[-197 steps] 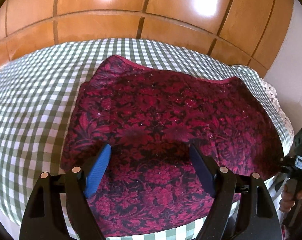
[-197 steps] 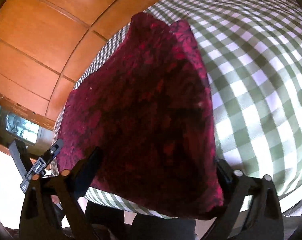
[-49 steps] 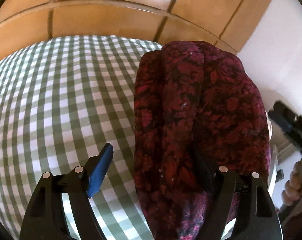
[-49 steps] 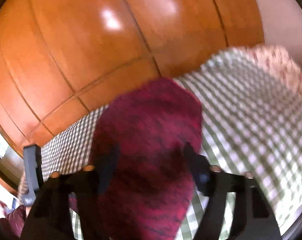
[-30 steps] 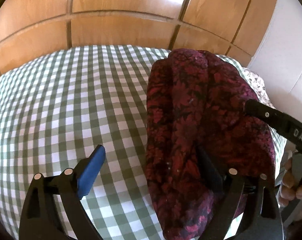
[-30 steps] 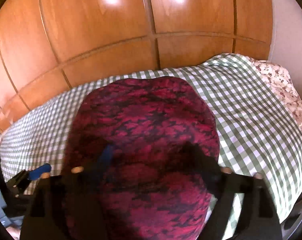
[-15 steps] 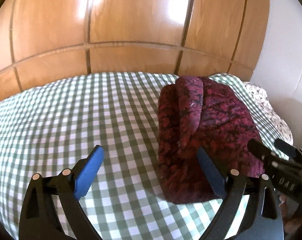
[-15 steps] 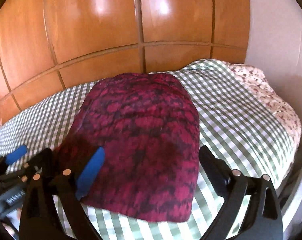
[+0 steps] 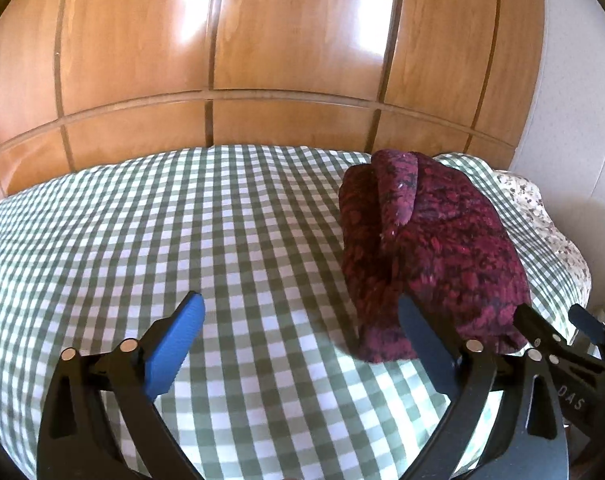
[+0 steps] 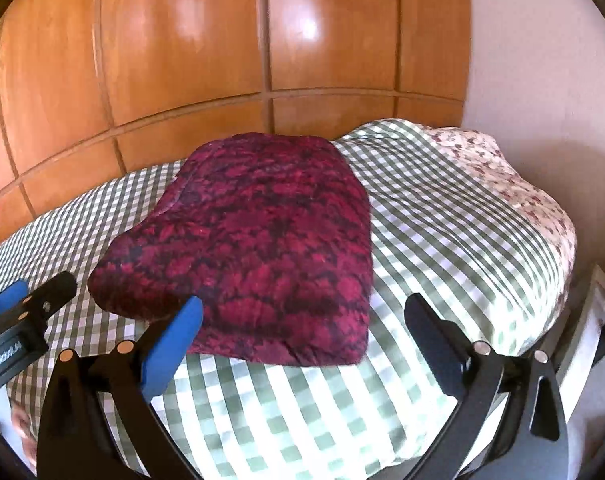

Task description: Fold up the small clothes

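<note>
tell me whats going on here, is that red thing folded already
A person with a gripper in each hand is folding small clothes on a bed with a green checked cover. The dark red patterned garment lies folded into a compact bundle on the cover. The left gripper and the right gripper have just been opening; both are open with nothing between their fingers, and neither touches the cloth. This garment's fold looks done.

Checked bed (image 9: 222,240) (folded maroon garment (image 10: 262,240), apparently)
</note>
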